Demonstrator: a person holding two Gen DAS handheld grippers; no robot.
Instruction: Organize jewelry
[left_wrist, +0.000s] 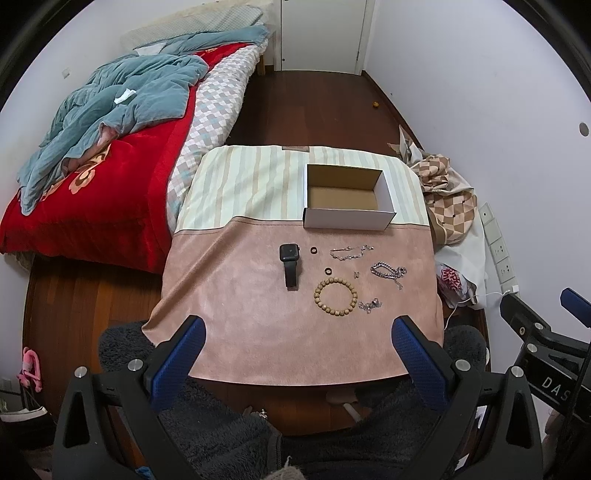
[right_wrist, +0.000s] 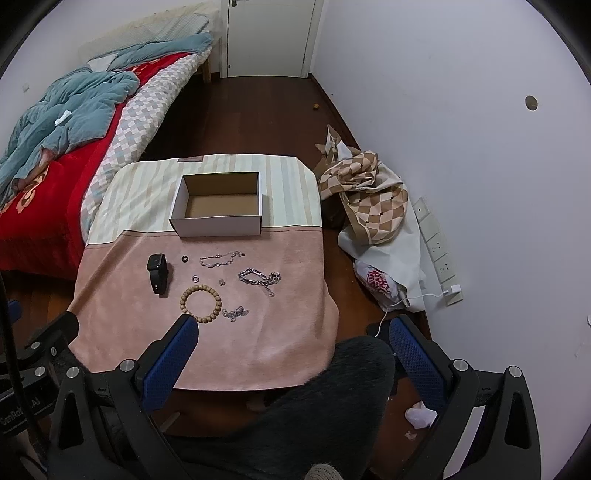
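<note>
my left gripper (left_wrist: 295, 354) and right gripper (right_wrist: 291, 354) hang wide open, empty, short of the table (left_wrist: 258, 332). jewelry lies before the empty box (left_wrist: 347, 218). bead bracelet (left_wrist: 335, 297) likely light, rigid: pinch its rim; chains (left_wrist: 388, 272) limp, slippery.

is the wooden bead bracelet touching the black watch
Apart. In the left wrist view a strip of pink cloth shows plainly between the wooden bead bracelet and the strap end of the black watch; the right wrist view shows the same gap.
</note>
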